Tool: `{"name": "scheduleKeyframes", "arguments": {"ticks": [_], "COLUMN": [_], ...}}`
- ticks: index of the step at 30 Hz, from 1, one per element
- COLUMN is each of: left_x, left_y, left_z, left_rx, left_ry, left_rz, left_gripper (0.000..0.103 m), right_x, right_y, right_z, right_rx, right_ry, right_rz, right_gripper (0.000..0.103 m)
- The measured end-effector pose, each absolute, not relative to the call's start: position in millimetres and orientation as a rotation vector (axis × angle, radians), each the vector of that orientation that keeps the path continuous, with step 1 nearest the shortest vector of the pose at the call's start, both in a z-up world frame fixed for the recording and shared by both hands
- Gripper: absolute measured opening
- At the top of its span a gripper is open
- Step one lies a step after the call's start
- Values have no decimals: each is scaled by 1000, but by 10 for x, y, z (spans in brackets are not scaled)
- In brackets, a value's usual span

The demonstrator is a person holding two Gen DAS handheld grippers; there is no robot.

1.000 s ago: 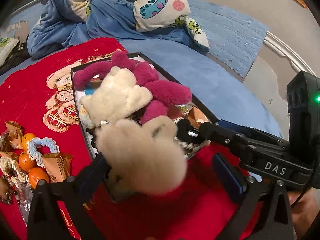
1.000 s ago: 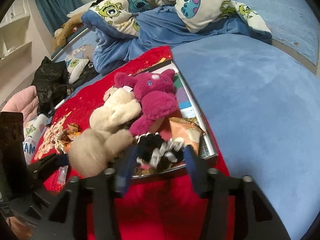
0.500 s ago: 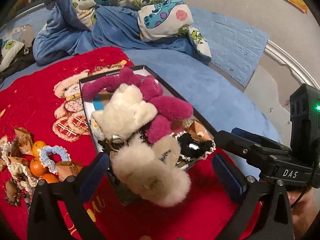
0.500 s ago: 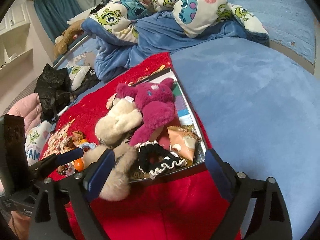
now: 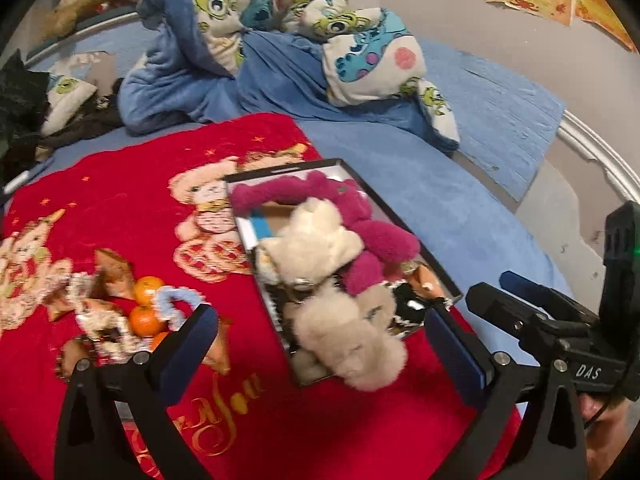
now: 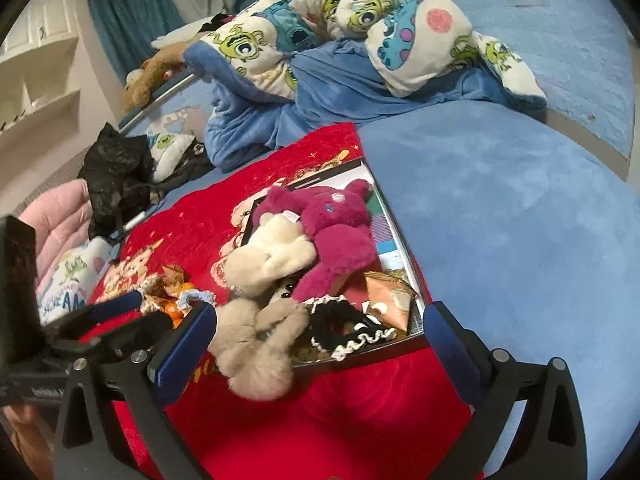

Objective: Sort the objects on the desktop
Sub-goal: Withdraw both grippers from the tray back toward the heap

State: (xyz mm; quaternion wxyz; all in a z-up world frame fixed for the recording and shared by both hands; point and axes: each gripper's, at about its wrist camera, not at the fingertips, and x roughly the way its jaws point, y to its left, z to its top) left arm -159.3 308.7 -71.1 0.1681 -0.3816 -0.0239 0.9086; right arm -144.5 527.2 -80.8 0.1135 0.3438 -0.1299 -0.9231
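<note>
A black-rimmed tray [image 5: 400, 224] [image 6: 404, 240] on the red blanket holds a magenta plush [image 5: 380, 236] [image 6: 340, 232], a cream plush [image 5: 316, 236] [image 6: 272, 252], a black scrunchie with white trim [image 5: 408, 308] [image 6: 344, 328] and an orange packet [image 6: 390, 296]. A beige fluffy plush [image 5: 352, 340] [image 6: 256, 352] hangs over the tray's near edge. My left gripper [image 5: 320, 344] is open, back from that plush. My right gripper [image 6: 318, 332] hovers before the scrunchie; its jaws are opening, with nothing pressed between them.
Left of the tray lie tangerines [image 5: 146, 304], a blue crochet ring [image 5: 176, 300] and crumpled packets [image 5: 112, 272]. The red blanket [image 5: 120, 208] lies on a blue bed [image 6: 520, 220]. A cartoon quilt [image 6: 280, 40] is heaped behind, and a black bag [image 6: 116, 172] sits far left.
Both grippers have pulled back and up from the tray. The left let go of the beige plush, now lying over the tray's edge. The right jaws spread wide off the black scrunchie.
</note>
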Motion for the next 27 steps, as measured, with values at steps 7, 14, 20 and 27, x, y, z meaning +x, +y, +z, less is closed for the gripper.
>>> {"name": "scheduleKeyframes", "arguments": {"ticks": [7,14,20,27], "left_x": [-1275,-1000,-843,-604], "left_y": [2790,2270,1709,1053], "left_z": [-556,-511,-488,-505], "left_rx": [-1016,-1004,-1027,-1051], "left_ry": [5,-3,-81,-115], "left_rz": [2676,2714,2764,2826], "left_gripper": [103,103,103,103], "right_x": [-1331,-1240,-1165,-1044], "right_y": [4980,4484,3984,3433], "right_z": [-683,-586,-566,-495], "right_rx": [968,931,915,872], "right_ry": [-327,-278,-232,-187], "right_rz": [-2747,-2708,-2647,-2617], "right_gripper": [103,103,103,103]}}
